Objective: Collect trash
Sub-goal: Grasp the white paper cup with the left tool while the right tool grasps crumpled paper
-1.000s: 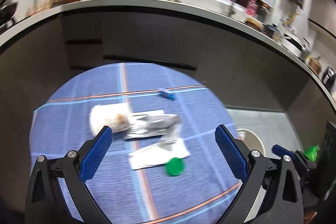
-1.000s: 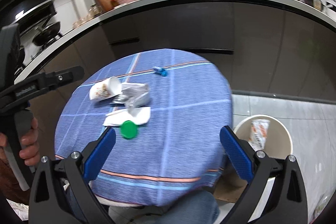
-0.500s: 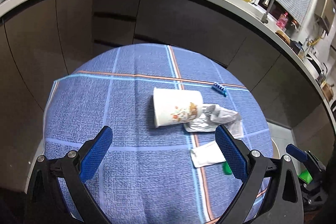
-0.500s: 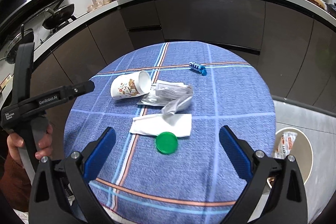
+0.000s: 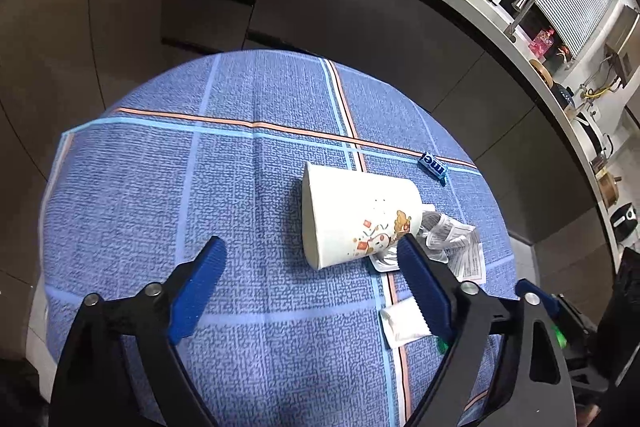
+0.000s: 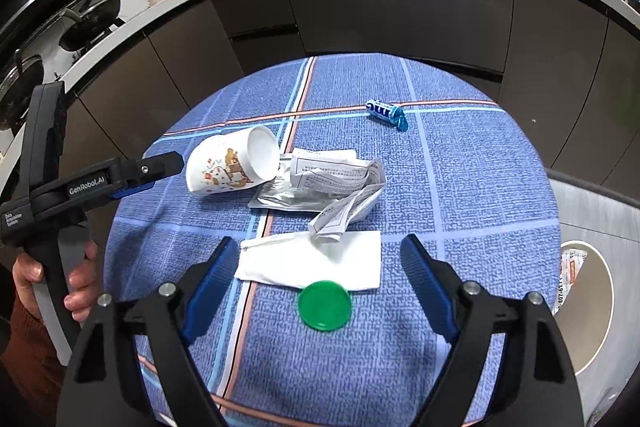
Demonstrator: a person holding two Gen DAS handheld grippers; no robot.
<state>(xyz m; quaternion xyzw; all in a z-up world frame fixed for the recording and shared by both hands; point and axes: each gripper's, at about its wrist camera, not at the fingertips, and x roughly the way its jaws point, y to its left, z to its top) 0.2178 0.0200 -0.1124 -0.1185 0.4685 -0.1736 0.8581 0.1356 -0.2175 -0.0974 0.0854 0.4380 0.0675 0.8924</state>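
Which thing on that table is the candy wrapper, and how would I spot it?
Start at the round table with the blue plaid cloth. Past the tipped paper cup and crumpled papers, toward the cabinets, lies the candy wrapper, alone: small, blue, twisted at one end.

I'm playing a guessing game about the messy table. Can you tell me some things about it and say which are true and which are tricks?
1. The paper cup is standing upright. False: it lies on its side on the blue tablecloth.
2. The green lid lies at the edge of the white napkin. True.
3. The right gripper is squeezing the green lid. False: its jaws are wide open and hold nothing.
4. The blue candy wrapper lies apart from the pile of crumpled paper. True.
5. The bin beside the table is empty. False: a packet is in it.
6. The left gripper is open. True.
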